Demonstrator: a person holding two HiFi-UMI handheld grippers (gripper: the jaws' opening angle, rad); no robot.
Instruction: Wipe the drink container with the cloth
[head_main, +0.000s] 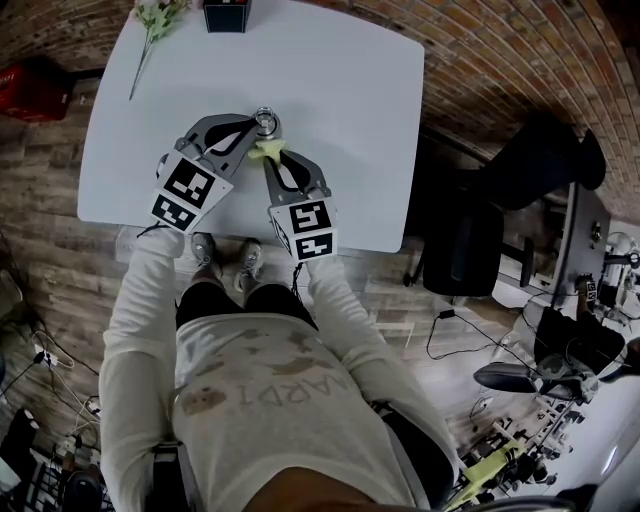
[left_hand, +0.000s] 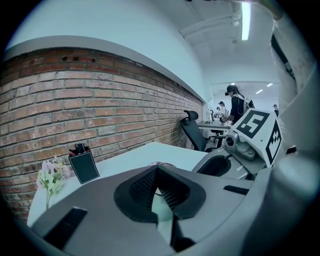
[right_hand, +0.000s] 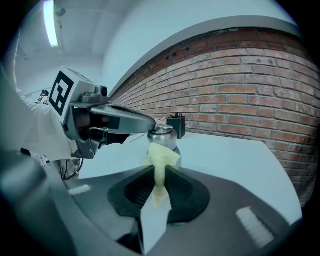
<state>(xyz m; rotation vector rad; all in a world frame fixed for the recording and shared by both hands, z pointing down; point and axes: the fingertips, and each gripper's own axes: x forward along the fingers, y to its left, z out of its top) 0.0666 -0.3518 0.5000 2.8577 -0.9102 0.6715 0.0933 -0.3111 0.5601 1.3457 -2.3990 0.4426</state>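
Note:
A small drink container (head_main: 266, 120) with a metal lid stands on the white table (head_main: 340, 110). My left gripper (head_main: 258, 125) reaches it from the left, its jaws closed at the lid's edge. In the left gripper view the jaws meet at their tips (left_hand: 157, 169), and a sliver of the lid (left_hand: 161, 163) shows just beyond them. My right gripper (head_main: 271, 157) is shut on a pale yellow cloth (head_main: 267, 150). In the right gripper view the cloth (right_hand: 160, 160) sticks up from the jaws (right_hand: 159, 175) and lies against the container (right_hand: 165, 136).
A dark pen holder (head_main: 225, 15) and a sprig of flowers (head_main: 155, 20) lie at the table's far edge. A black office chair (head_main: 465, 245) stands right of the table. Brick wall runs behind it. The person's feet (head_main: 225, 255) are at the near edge.

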